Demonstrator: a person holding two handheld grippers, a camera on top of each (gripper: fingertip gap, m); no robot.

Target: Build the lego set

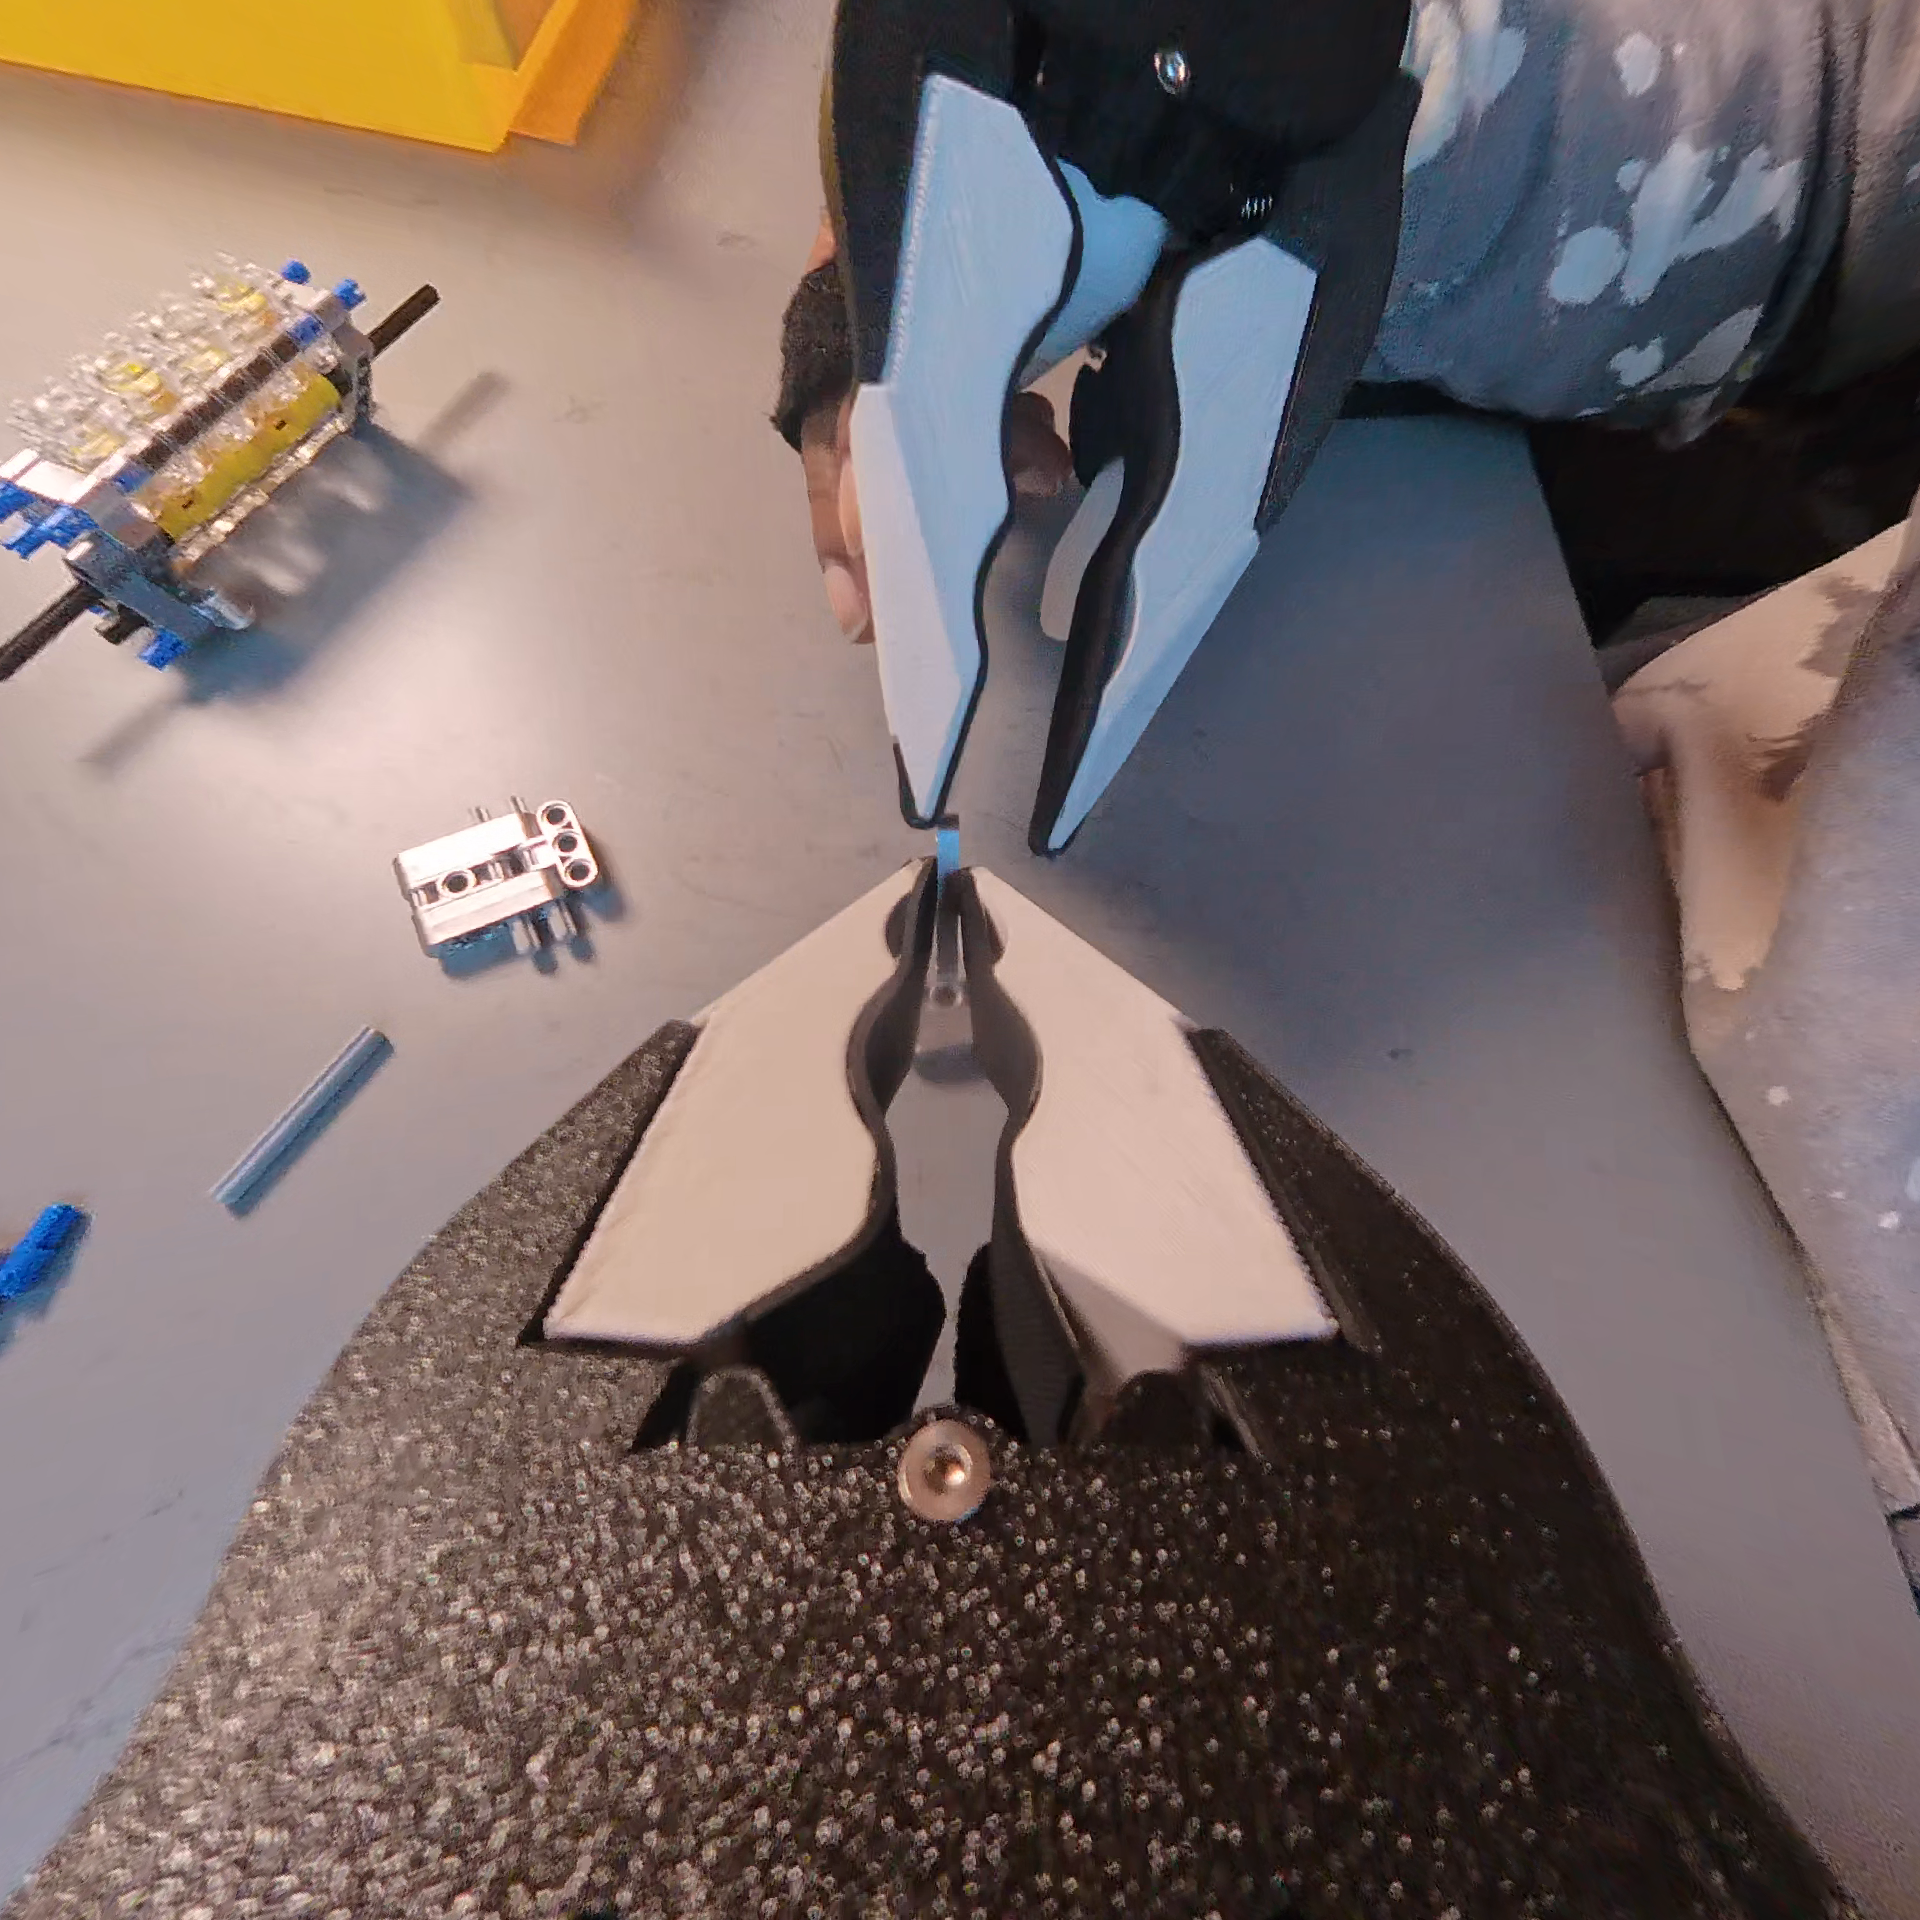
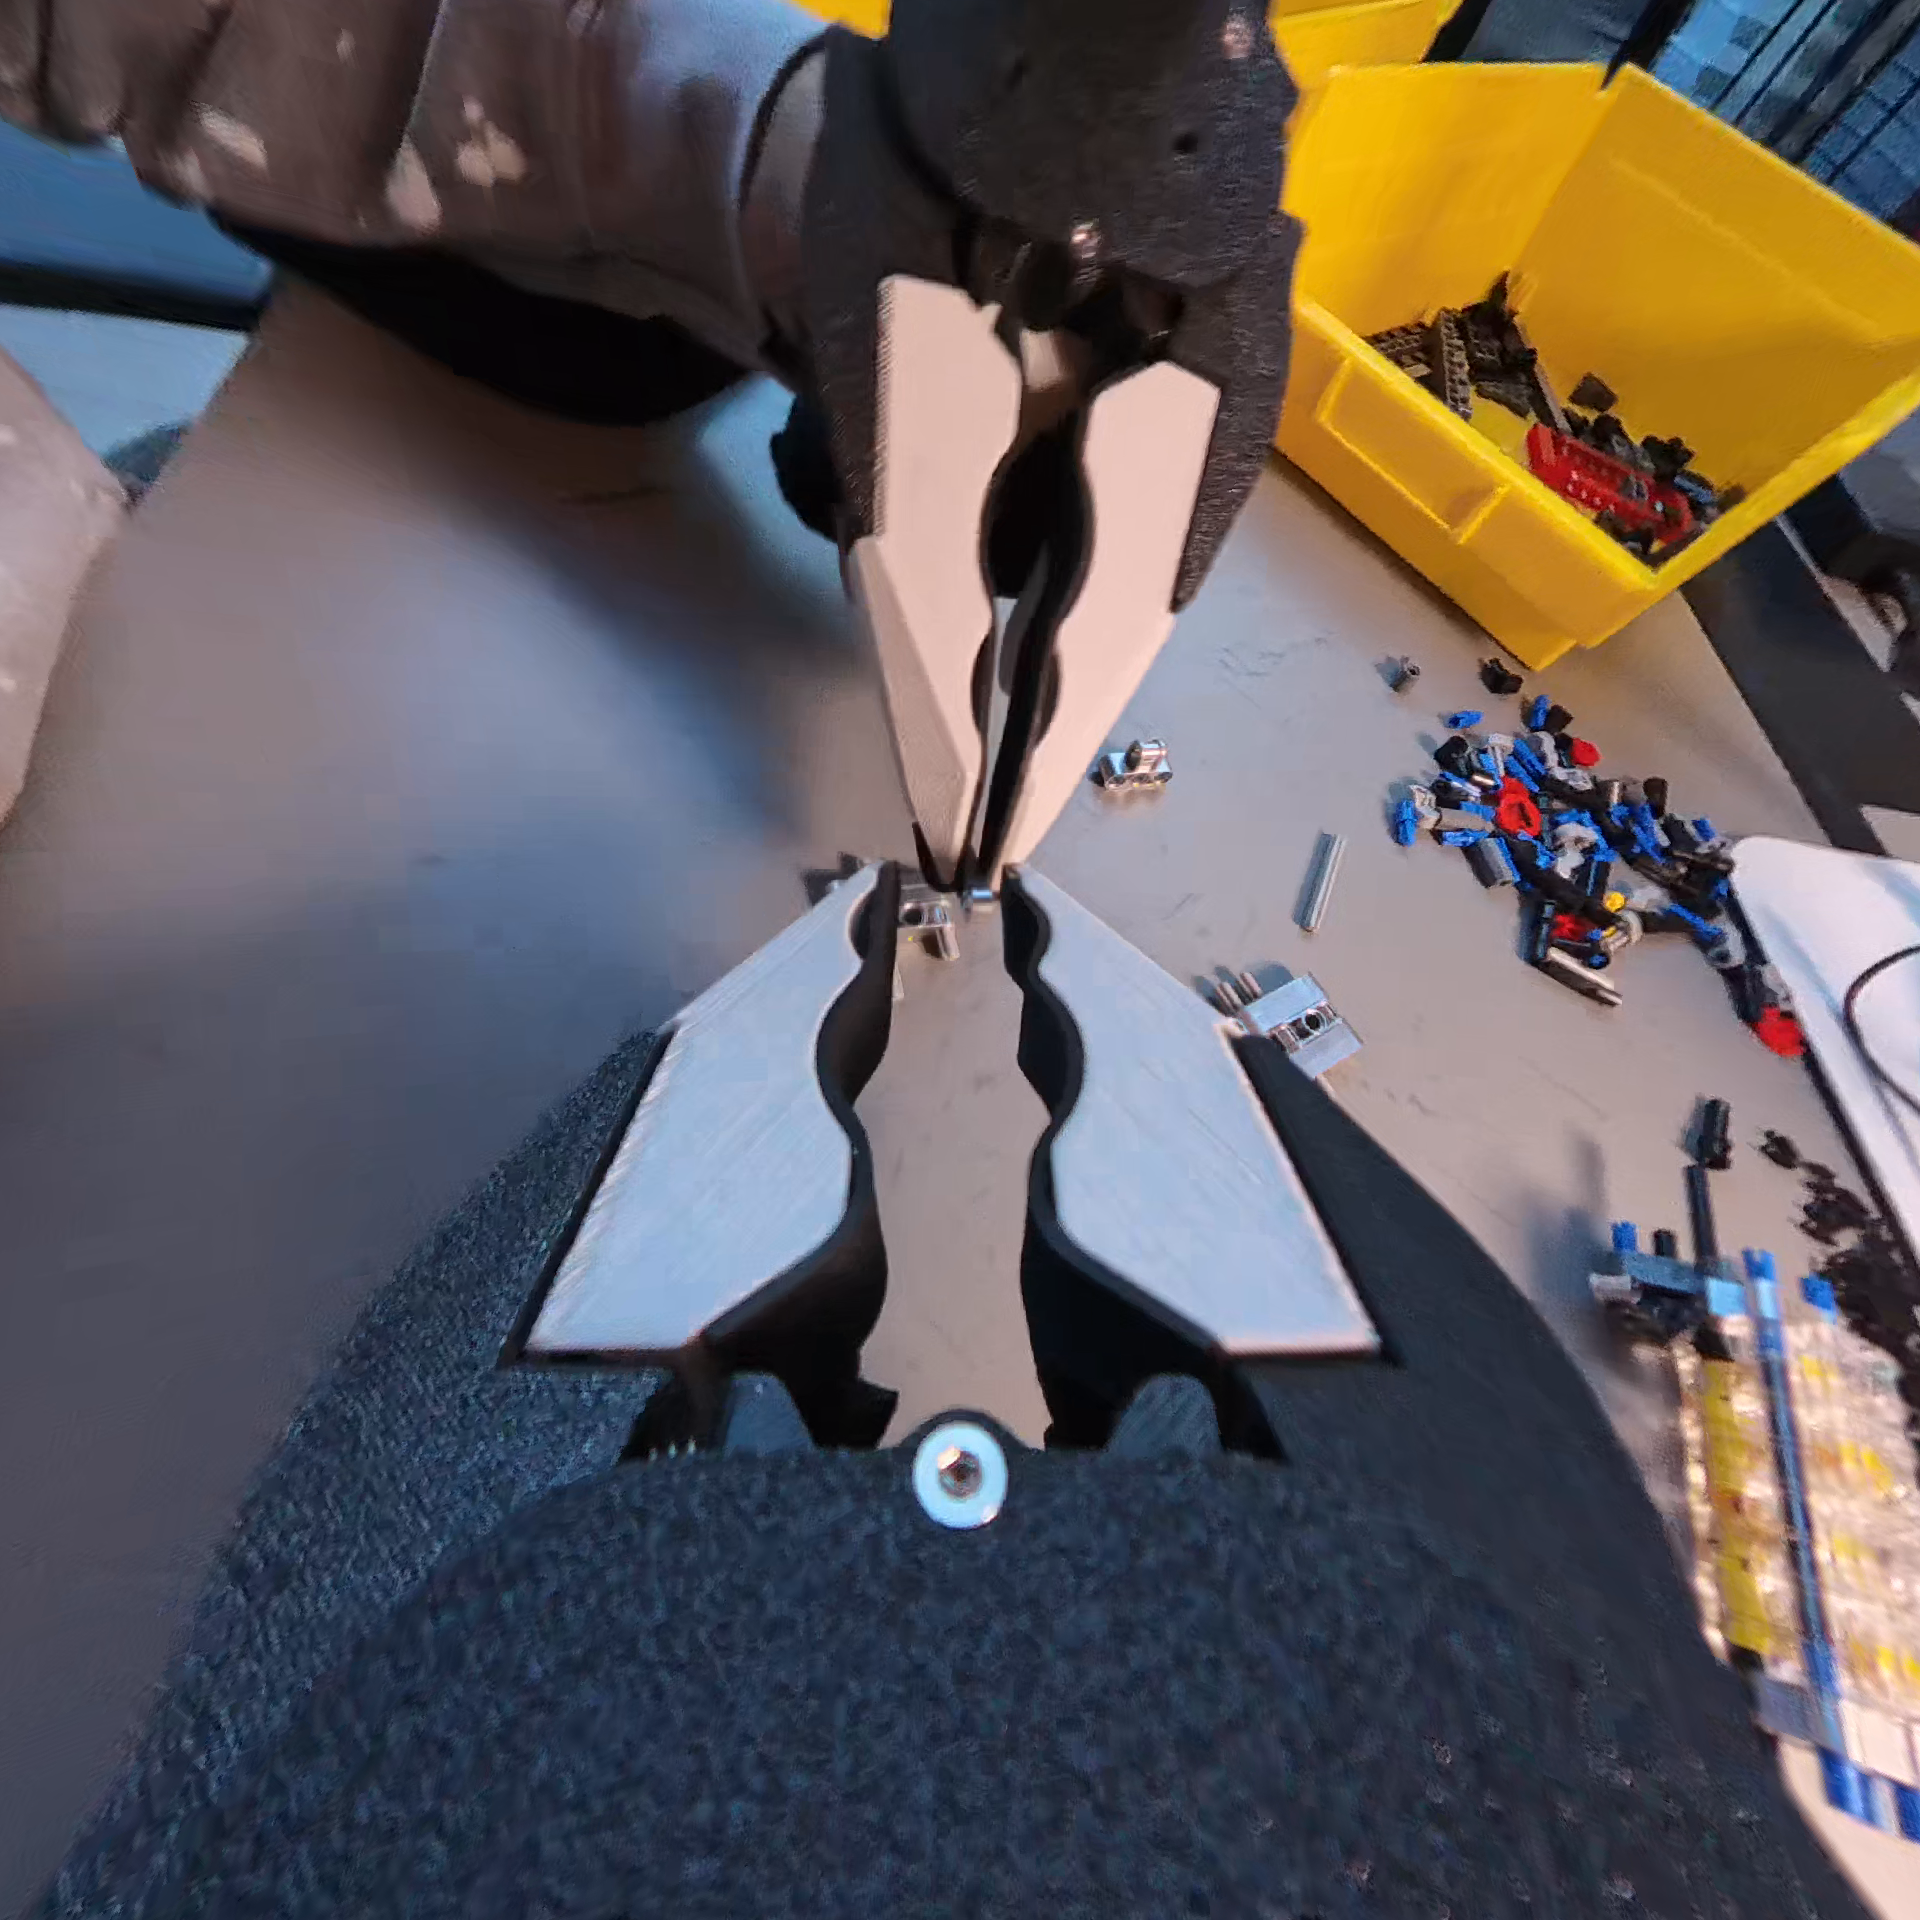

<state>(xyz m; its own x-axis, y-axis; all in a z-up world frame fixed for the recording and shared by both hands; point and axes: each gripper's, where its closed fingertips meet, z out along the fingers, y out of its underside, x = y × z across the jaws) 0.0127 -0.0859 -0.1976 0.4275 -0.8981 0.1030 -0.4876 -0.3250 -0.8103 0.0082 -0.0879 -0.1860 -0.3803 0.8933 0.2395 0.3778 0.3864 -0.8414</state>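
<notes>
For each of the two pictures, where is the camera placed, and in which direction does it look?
Left wrist view: sits on the left gripper, looking forward along its fingers at the small grey plastic connector piece it pinches; the right gripper and a patterned sleeve face it.
Right wrist view: sits on the right gripper, looking toward the yellow plastic bin; the left gripper faces it.
Shared: both grippers, the grey tabletop, the clear-and-yellow brick assembly.

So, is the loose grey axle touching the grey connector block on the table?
Apart. The left wrist view shows the grey axle lying clear of the grey connector block, with bare table between them.
</notes>
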